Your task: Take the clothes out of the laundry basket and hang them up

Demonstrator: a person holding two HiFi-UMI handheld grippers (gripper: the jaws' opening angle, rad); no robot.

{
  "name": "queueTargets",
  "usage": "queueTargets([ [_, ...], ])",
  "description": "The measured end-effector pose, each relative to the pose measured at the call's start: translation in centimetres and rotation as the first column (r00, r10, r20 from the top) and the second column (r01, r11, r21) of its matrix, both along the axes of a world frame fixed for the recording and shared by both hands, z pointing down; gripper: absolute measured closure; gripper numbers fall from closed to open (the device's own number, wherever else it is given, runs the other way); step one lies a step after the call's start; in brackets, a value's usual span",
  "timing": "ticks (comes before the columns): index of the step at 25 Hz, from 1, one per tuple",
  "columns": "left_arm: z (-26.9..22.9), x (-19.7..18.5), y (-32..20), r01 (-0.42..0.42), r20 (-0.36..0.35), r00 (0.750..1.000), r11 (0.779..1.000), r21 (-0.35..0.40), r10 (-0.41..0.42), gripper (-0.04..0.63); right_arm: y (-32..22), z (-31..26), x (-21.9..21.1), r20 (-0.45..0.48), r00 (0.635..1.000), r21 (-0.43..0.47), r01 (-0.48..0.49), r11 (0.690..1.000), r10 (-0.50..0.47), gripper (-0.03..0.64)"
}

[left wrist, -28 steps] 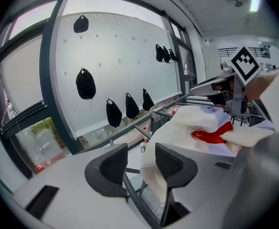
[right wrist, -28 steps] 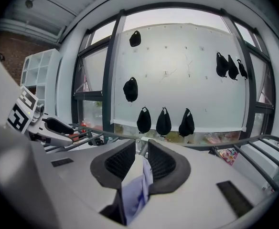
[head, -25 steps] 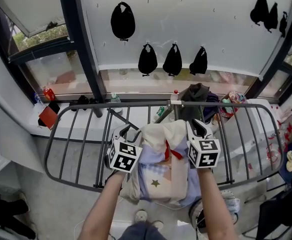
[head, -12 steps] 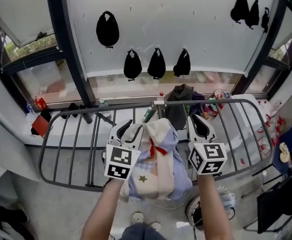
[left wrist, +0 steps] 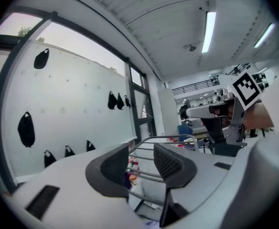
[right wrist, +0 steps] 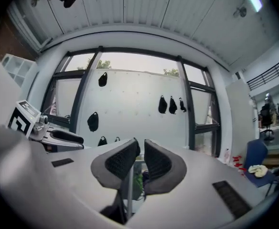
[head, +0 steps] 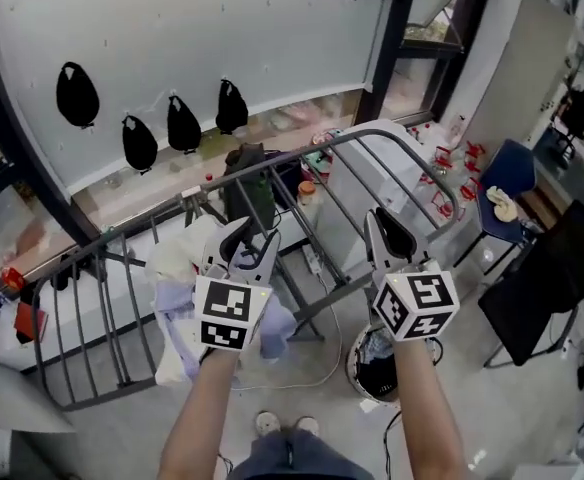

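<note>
Over the drying rack point(head: 372, 131), both grippers are held up & roughly level. L gripper point(head: 255, 240) jaws stand apart w/ nothing btwn them, having just been opening; only rack bars show thru the gap. R gripper point(head: 384, 230) jaws are narrow, nearly together, also empty. The white & lavender garment point(head: 177, 303) lies draped on the rack's left part, just beside & below the L gripper, not in its jaws. A dark garment point(head: 244, 173) hangs at the far rail. A round dark basket point(head: 364, 366) stands on the floor under the R gripper.
</note>
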State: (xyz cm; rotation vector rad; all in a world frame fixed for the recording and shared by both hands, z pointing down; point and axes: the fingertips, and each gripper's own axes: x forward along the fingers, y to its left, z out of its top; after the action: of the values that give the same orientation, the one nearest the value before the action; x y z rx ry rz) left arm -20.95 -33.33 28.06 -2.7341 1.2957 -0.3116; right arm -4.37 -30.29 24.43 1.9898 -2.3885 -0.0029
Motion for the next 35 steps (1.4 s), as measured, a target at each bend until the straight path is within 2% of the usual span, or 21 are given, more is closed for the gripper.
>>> queueTargets([
  [3,-0.4,7.8,2.6,-0.137,-0.010,0.991,0.991,0.003,0.137,0.423,4.9,0.1,7.6,0.000,0.990,-0.007,-0.142,0.990,0.142,0.561],
  [5,-0.5,13.4,5.0,-0.246,-0.014,0.969,0.969,0.002,0.246,0.423,9.1,0.3,12.6,-0.001,0.967,-0.013,-0.255,0.967,0.255,0.561],
  [8,-0.1,20.9,9.2,-0.393,-0.015,0.920,0.920,-0.005,0.393,0.423,15.5,0.9,18.9,-0.004,0.916,-0.029,-0.400,0.916,0.400,0.561],
  [11,0.8,26.9,13.4,-0.499,-0.012,0.867,0.866,-0.024,0.499,0.423,21.4,2.2,23.7,-0.003,0.863,-0.056,-0.505,0.861,0.506,0.561],
  [14,1.9,31.3,17.3,-0.572,-0.006,0.820,0.819,-0.045,0.572,0.422,26.5,3.7,27.3,0.006,0.813,-0.083,-0.580,0.811,0.582,0.561],
  [17,2.8,34.4,20.3,-0.614,0.006,0.789,0.787,-0.062,0.615,0.420,30.4,5.0,30.0,0.018,0.778,-0.105,-0.623,0.775,0.628,0.561],
  [20,3.5,36.7,21.9,-0.621,0.024,0.781,0.780,-0.076,0.624,0.421,32.3,6.0,31.9,0.031,0.770,-0.118,-0.630,0.768,0.637,0.561],
  [25,4.9,39.7,23.4,-0.606,0.043,0.790,0.790,-0.092,0.611,0.420,33.4,7.9,35.1,0.048,0.781,-0.138,-0.612,0.779,0.623,0.561],
  [29,6.9,41.2,23.5,-0.591,0.053,0.799,0.798,-0.118,0.599,0.420,33.5,9.9,36.8,0.059,0.788,-0.159,-0.598,0.785,0.612,0.561],
  [35,9.2,43.1,23.0,-0.590,0.072,0.793,0.793,-0.153,0.604,0.420,32.9,12.2,38.9,0.073,0.785,-0.191,-0.594,0.781,0.615,0.561],
])
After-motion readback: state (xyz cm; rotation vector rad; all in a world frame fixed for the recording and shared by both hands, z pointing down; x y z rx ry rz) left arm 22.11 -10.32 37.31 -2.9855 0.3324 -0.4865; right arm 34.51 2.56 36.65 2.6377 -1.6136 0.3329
